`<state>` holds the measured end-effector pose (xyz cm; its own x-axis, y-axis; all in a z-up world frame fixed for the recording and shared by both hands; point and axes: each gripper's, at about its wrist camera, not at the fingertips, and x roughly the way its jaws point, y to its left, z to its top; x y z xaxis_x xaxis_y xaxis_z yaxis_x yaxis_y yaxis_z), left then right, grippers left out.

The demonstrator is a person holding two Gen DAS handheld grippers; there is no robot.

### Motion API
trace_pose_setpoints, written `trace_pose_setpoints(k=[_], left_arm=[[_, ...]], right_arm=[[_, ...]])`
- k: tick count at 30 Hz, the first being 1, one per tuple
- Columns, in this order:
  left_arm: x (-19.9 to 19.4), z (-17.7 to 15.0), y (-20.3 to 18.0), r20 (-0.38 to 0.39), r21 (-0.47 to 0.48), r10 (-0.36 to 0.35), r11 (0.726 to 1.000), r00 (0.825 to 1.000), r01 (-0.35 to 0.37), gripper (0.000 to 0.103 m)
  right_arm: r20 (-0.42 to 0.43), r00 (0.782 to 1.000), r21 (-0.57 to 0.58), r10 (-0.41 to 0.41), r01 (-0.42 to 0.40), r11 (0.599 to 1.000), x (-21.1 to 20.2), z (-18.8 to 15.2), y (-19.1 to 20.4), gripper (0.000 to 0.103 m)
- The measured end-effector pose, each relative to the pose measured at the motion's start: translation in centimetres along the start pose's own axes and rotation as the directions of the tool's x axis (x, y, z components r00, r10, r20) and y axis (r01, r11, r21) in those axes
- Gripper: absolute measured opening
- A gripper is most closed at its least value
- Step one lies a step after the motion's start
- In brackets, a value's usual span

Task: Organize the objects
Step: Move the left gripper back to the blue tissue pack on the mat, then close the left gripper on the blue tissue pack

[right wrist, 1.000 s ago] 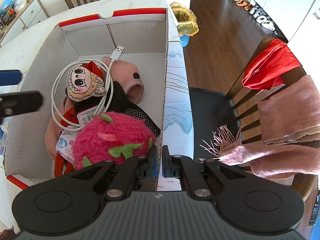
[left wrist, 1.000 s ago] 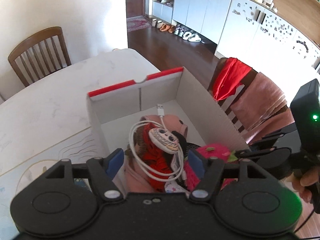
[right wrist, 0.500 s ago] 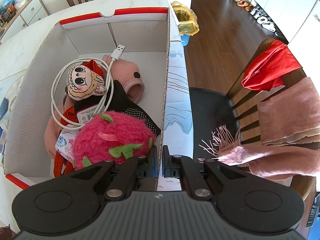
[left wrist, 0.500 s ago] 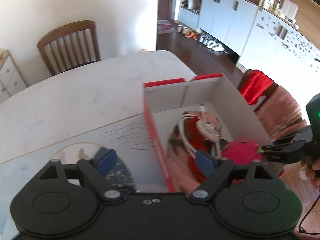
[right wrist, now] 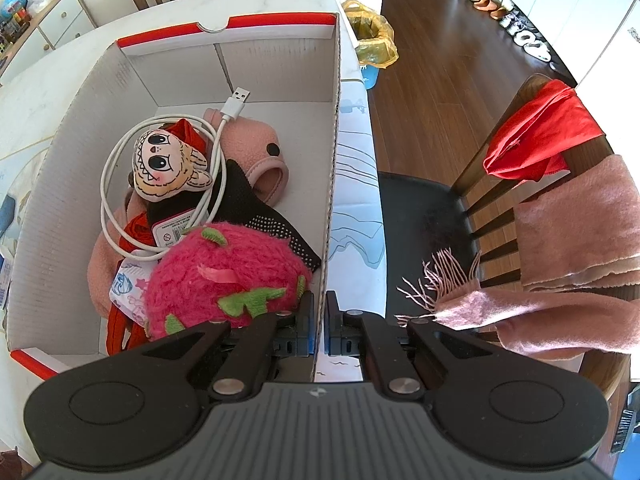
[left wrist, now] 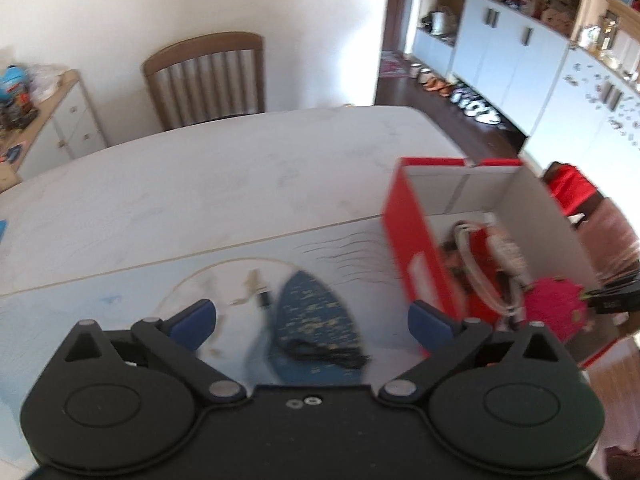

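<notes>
A red-and-white cardboard box (right wrist: 280, 20) holds a pink dragon-fruit plush (right wrist: 224, 276), a coiled white USB cable (right wrist: 105, 184), a big-eyed doll plush (right wrist: 168, 164), a pink fleece piece (right wrist: 256, 144) and a black dotted glove (right wrist: 280, 226). My right gripper (right wrist: 320, 312) is shut, pinching the box's right wall near its front corner. My left gripper (left wrist: 312, 316) hangs over the printed mat (left wrist: 120, 320) left of the box (left wrist: 412, 248), jaws opening wide with nothing between them. Below it lie a black tangled cord (left wrist: 324, 354) and a small connector (left wrist: 260, 298).
A wooden chair (left wrist: 208, 76) stands at the table's far side. Right of the box, another chair (right wrist: 424, 216) carries a red cloth (right wrist: 540, 136) and a pink scarf (right wrist: 580, 240). A yellow bag (right wrist: 372, 36) sits on the floor beyond the table's edge.
The left gripper has swung left from above the box to over the mat, and its jaws have spread wider. The right gripper and the box have stayed still.
</notes>
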<state>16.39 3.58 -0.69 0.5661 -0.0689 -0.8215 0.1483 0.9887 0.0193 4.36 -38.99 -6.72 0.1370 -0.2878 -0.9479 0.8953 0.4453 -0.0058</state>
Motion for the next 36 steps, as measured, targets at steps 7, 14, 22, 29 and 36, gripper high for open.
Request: trace_pose_setpoints(k=[7, 14, 22, 29, 36], left_arm=[[2.3, -2.8, 2.8, -0.068, 0.029, 0.095, 0.995, 0.993, -0.093, 0.102], [5.6, -6.4, 5.3, -0.165, 0.008, 0.102, 0.995, 0.981, -0.102, 0.102], [8.3, -9.0, 7.0, -0.261, -0.006, 0.090, 0.995, 0.961, -0.095, 0.100], [9.4, -9.9, 7.4, -0.293, 0.004, 0.098, 0.995, 0.951, -0.102, 0.089], [9.2, -10.0, 7.6, -0.280, -0.030, 0.070, 0.996, 0.957, -0.082, 0.075]], right_arm=[[-0.001, 1.000, 0.006, -0.002, 0.002, 1.000, 0.0, -0.1, -0.1, 0.003], [-0.008, 1.000, 0.006, -0.008, 0.008, 1.000, -0.1, -0.1, -0.1, 0.003], [-0.014, 1.000, 0.010, -0.021, 0.021, 1.000, -0.2, 0.1, 0.1, 0.003], [-0.019, 1.000, 0.011, -0.024, 0.024, 1.000, 0.1, 0.1, 0.3, 0.003], [-0.020, 1.000, 0.015, -0.023, 0.023, 1.000, 0.2, 0.1, 0.3, 0.003]])
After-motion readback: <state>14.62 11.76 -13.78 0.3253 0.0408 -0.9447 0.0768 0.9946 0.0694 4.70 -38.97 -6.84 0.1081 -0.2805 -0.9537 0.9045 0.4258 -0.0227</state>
